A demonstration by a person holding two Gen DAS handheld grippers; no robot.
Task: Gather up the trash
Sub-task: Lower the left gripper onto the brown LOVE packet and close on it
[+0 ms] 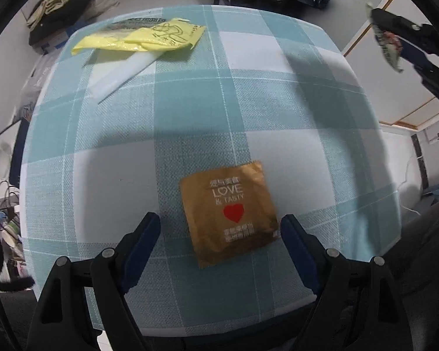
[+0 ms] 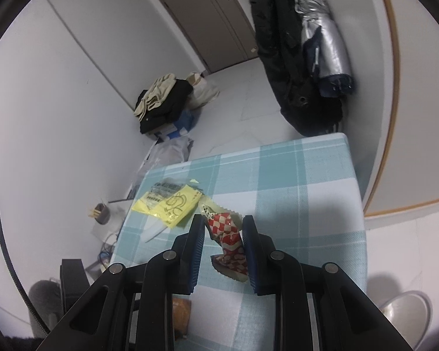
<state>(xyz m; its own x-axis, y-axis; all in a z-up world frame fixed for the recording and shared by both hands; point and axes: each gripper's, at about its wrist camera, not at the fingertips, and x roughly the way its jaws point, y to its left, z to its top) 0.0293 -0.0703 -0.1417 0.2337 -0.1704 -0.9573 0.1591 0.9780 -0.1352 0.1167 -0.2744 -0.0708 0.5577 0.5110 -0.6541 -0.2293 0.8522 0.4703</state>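
So the left claw (image 1: 219, 228) sits spread wide right above the gold wrapper (image 1: 229, 215), the "LOVE & TASTY" one with the red heart, lying flat on the checked counter (image 1: 292, 111) with nothing gripped yet. The wrapper sits between the two blue pads, a bit closer to the right one, and it's rotated slightly so its corners point off-axis. My take: it's a thin flat foil thing, so the trick is coming nearly straight down, getting the pads touching the cloth on either side and squeezing so the foil buckles up into the gap; otherwise the tips just slide over it or pinch the tablecloth too. Nudging toward 3 o'clock first would centre it better. Over in the right wrist view, the right claw (image 2: 224, 225) is clenched on a red-and-white checkered wrapper (image 2: 228, 239), lifted clear of the counter, so that one's collected and just needs keeping pinched. Further out at about 11 o'clock in the left view there's the yellow packet (image 1: 149, 36) lying over a white plastic piece (image 1: 125, 70) and some clear printed bag, near the far edge, well apart from the gold one, probably next up. I can't see any bin in either view, so where this all goes, no idea.
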